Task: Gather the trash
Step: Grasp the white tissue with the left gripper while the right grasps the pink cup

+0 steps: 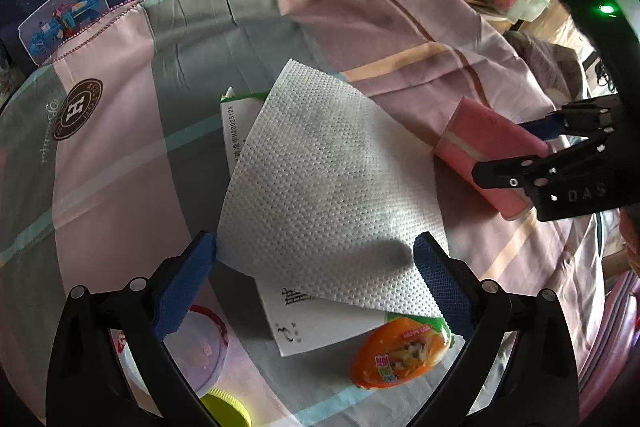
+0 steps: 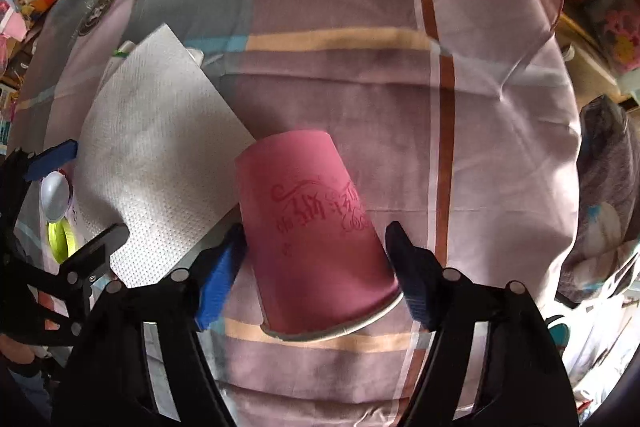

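Pink paper cup (image 2: 316,227), lying on its side on a checked tablecloth (image 2: 400,87), sits between the spread fingers of the right gripper (image 2: 316,267). The blue left pad looks to be at the cup wall; the right pad stands just clear, so nothing is pinched yet.

Just beside the cup lies a white paper towel (image 1: 320,171), draped over a printed carton (image 1: 312,327). The left gripper (image 1: 316,279) hangs over the towel's near edge, fingers spread, gripping nothing. An orange egg-shaped pack (image 1: 400,355), a clear lid (image 1: 200,339) and a yellow cap (image 1: 228,411) lie close by.

Risks, as judged: the thin cup could crumple or roll out sideways when squeezed, and the towel could slide off the carton.

Bare cloth beyond the cup gives room; the two grippers work near each other.
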Available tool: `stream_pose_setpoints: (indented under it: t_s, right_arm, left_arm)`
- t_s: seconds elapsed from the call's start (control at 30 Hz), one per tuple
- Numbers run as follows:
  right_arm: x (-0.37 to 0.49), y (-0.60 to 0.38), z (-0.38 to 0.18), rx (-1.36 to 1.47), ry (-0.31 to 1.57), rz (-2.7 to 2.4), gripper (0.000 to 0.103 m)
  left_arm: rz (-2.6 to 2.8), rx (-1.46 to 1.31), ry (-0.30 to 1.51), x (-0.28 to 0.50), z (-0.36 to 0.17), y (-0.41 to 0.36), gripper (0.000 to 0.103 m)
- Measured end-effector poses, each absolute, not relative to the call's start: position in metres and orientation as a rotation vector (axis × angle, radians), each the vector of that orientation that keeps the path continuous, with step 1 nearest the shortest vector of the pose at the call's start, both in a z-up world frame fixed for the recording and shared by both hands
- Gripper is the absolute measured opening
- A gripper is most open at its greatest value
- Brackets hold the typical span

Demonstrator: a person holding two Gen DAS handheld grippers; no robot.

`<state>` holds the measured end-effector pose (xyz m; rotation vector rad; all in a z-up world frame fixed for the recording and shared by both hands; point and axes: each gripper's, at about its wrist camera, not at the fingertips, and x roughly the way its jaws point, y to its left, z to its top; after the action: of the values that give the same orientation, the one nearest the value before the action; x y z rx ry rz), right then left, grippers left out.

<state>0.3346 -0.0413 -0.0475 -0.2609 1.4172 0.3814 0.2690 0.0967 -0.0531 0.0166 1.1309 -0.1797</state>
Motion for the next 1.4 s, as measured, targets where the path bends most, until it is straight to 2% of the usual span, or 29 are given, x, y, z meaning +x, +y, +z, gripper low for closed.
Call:
stream_pose_setpoints:
  t_s: [0.3,0.33,0.43,0.53,1.0,1.07,1.13,1.2,1.4]
  right_arm:
    - [0.318,-0.078,-0.044,-0.177,1.424,0.303,0.064]
    - [0.313,-0.082,-0.045,-0.165,1.424,0.302,0.064]
    - [0.303,-0.096,-0.044,-0.131,1.421,0.296,0.065]
    - [0.291,-0.11,-0.043,-0.09,1.418,0.292,0.065]
    - [0.23,-0.165,-0.043,0.046,1.407,0.26,0.065]
    - [0.221,-0.176,-0.043,0.058,1.399,0.252,0.065]
    - [0.213,-0.184,-0.045,0.079,1.4,0.248,0.065]
    - [0.207,-0.191,-0.047,0.101,1.405,0.249,0.065]
    - [0.196,-0.2,-0.054,0.142,1.401,0.255,0.065]
  left_arm:
    - [-0.154,0.139,1.119,0.274,-0.058,0.07,0.098]
    - [-0.14,0.169,1.113,0.273,-0.06,0.065,0.091]
    - [-0.117,0.203,1.107,0.27,-0.063,0.059,0.079]
    - [-0.093,0.233,1.09,0.264,-0.06,0.051,0.077]
    - [-0.332,0.181,1.118,0.219,-0.048,0.005,0.077]
    - [-0.335,0.163,1.113,0.218,-0.042,0.007,0.078]
    - [-0.334,0.175,1.101,0.217,-0.038,0.004,0.086]
    - [-0.32,0.211,1.083,0.216,-0.036,-0.003,0.088]
    - [-0.301,0.283,1.073,0.221,-0.038,-0.019,0.088]
